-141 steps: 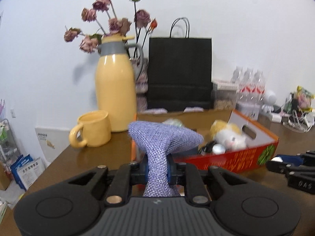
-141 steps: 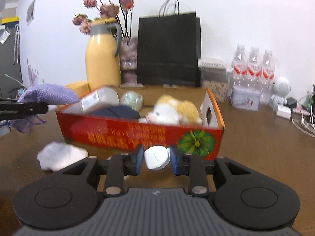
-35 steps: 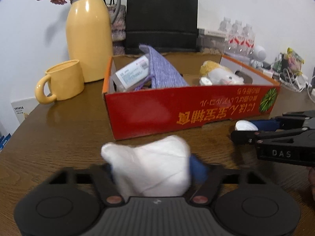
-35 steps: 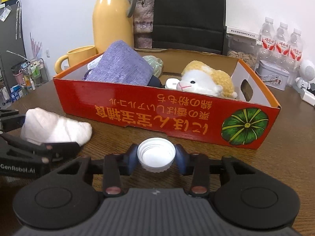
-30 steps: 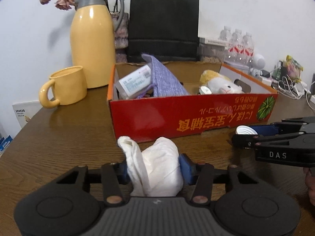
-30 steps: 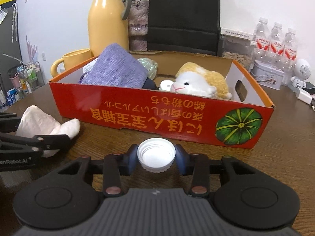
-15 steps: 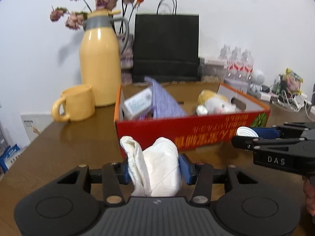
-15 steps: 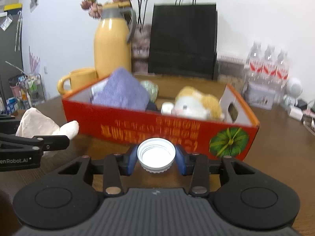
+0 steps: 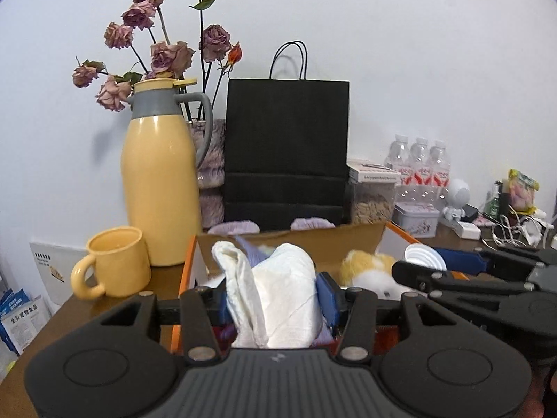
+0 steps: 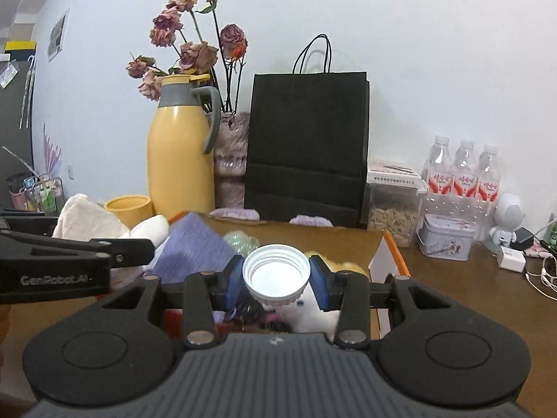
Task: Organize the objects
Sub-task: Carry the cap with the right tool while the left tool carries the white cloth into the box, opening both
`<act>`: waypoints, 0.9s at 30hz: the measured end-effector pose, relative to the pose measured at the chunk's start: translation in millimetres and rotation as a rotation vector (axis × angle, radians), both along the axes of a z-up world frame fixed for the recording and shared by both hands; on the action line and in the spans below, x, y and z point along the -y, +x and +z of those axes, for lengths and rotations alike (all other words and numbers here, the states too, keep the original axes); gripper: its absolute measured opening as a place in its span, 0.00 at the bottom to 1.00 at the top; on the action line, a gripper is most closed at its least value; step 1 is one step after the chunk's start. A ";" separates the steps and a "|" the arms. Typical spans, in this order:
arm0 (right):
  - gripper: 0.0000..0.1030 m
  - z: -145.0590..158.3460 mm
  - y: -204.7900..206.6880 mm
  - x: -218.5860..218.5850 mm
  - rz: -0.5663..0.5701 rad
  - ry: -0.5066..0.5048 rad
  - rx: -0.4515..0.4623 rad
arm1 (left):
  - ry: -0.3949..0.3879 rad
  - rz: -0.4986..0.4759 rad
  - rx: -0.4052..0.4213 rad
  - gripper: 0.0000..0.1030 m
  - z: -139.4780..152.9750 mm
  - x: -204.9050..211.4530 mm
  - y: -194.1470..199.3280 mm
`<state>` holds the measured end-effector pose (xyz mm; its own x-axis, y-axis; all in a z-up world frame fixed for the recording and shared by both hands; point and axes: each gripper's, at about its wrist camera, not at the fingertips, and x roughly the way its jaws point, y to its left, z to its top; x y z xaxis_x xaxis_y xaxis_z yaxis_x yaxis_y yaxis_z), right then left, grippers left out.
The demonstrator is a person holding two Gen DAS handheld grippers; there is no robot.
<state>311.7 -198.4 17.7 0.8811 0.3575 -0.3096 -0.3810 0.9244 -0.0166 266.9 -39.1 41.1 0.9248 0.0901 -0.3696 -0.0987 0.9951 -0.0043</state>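
My left gripper (image 9: 275,296) is shut on a crumpled white cloth (image 9: 278,296) and holds it above the left end of the open cardboard box (image 9: 355,240). My right gripper (image 10: 276,280) is shut on a white bottle cap (image 10: 276,275) and holds it over the box's middle. In the box lie a purple fabric pouch (image 10: 195,247), a yellow-and-white plush toy (image 9: 365,270) and a greenish ball (image 10: 242,240). The right gripper with the cap (image 9: 424,257) shows at the right of the left wrist view; the left gripper with the cloth (image 10: 87,221) shows at the left of the right wrist view.
Behind the box stand a yellow thermos jug (image 9: 158,188), a yellow mug (image 9: 111,266), a vase of dried roses (image 9: 209,160) and a black paper bag (image 9: 287,149). Right of these are a food jar (image 10: 393,205), water bottles (image 10: 463,174), a tin (image 10: 445,237) and cables.
Both grippers have risen from table level in front of the box to above its opening, carrying the white cloth and the bottle cap. Earlier the left gripper left the purple pouch in the box.
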 end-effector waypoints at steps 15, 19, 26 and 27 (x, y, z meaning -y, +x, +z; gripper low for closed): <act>0.40 -13.3 67.7 -11.6 -0.003 -0.006 -0.041 | -0.014 0.005 -0.003 0.45 -0.5 -16.7 73.8; 0.40 -15.6 81.1 -13.5 -0.001 -0.008 -0.051 | 0.003 -0.007 -0.003 0.45 -1.0 -19.4 88.6; 0.58 -21.6 97.6 -17.2 -0.002 -0.039 -0.090 | 0.044 -0.033 -0.030 0.59 -7.1 -20.3 104.4; 0.67 -22.8 98.3 -16.8 -0.013 -0.045 -0.091 | 0.051 -0.031 -0.029 0.70 -7.9 -20.8 105.3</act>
